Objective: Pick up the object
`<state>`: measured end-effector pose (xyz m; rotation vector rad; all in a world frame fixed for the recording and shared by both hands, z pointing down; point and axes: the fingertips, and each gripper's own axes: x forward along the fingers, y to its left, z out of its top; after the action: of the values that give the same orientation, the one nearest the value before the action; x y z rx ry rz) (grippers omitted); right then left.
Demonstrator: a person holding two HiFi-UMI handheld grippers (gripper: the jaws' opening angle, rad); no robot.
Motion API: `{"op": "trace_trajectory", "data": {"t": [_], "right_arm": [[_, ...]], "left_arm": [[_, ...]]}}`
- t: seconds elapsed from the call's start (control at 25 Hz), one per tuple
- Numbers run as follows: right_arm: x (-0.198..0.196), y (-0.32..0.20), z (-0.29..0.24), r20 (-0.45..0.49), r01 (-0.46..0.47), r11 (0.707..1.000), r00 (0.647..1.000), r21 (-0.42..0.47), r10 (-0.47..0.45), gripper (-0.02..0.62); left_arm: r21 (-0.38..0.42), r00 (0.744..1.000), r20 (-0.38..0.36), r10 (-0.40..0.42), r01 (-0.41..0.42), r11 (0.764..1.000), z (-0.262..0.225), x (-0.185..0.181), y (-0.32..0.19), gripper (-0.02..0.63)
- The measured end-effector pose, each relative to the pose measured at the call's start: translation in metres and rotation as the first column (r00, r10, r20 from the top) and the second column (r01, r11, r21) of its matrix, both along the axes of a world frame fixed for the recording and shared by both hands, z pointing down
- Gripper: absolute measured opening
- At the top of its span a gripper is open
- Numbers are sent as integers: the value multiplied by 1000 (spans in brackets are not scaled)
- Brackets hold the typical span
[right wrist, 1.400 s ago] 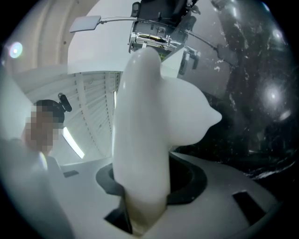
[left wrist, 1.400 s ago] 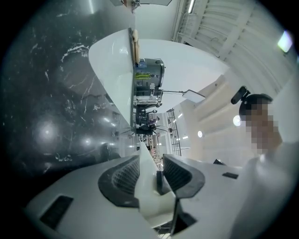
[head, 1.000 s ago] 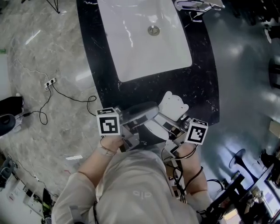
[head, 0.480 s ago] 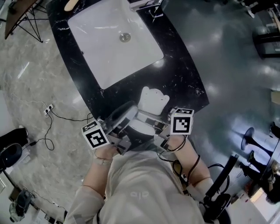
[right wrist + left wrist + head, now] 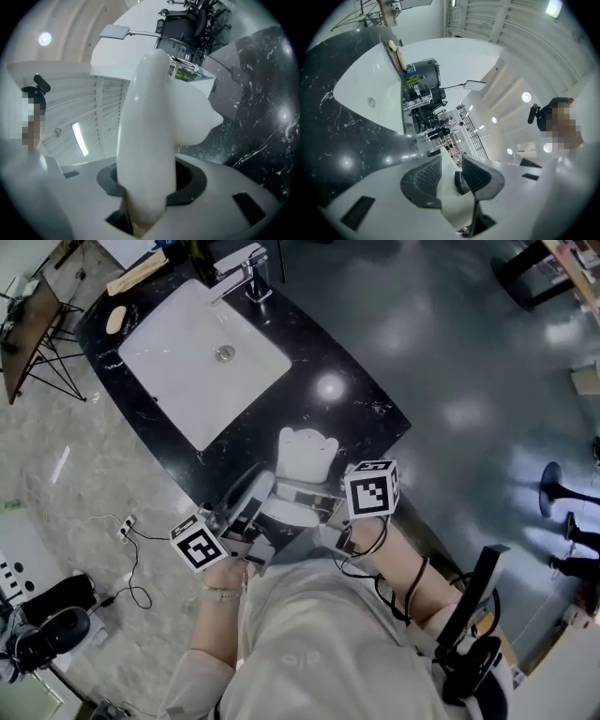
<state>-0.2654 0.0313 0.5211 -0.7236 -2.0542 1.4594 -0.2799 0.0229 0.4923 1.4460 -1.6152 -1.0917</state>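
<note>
- White object (image 5: pixel 306 454), pale and smooth with a scalloped far edge, sits between the two grippers, close in front of the person.
- In the head view it lies over the near edge of the black marble counter (image 5: pixel 361 399); whether it touches the stone I cannot tell.
- The left gripper (image 5: pixel 457 180) is clamped on a thin white edge of the object, with both ribbed dark pads (image 5: pixel 423 180) pressed against it.
- The right gripper (image 5: pixel 150 183) is clamped on a thick, rounded part of the object, which rises tall out of its jaws and fills the middle of the right gripper view.
- Both marker cubes show in the head view, the left one (image 5: pixel 199 545) lower and nearer the grey marble floor (image 5: pixel 84 465), the right one (image 5: pixel 372 488) just beside the object.
- A white square basin (image 5: pixel 178 381) is set into the counter well beyond the object, with a chrome tap (image 5: pixel 246 268) at its far side.
</note>
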Motion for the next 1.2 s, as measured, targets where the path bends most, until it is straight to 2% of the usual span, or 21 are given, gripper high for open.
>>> {"op": "trace_trajectory", "data": {"t": [0.16,0.4,0.76,0.92,1.2], "right_arm": [[29,-13,-33,57,-49,999,997,12,48,187],[52,-28,-61,96,-114,993,989,28,111,187],[101,-64,-104,173,-238,970,958,49,227,187],[126,-81,-117,192,-309,950,936,55,293,187],[184,-107,-143,214,-443,893,882,75,420,187]], "left_arm": [[14,998,53,45,-46,999,-34,31,-14,137],[26,991,97,95,-98,995,-63,55,-28,137],[49,962,172,212,-223,974,-108,108,-64,137],[56,942,188,277,-292,955,-120,135,-81,137],[75,891,222,395,-420,905,-147,194,-107,137]]}}
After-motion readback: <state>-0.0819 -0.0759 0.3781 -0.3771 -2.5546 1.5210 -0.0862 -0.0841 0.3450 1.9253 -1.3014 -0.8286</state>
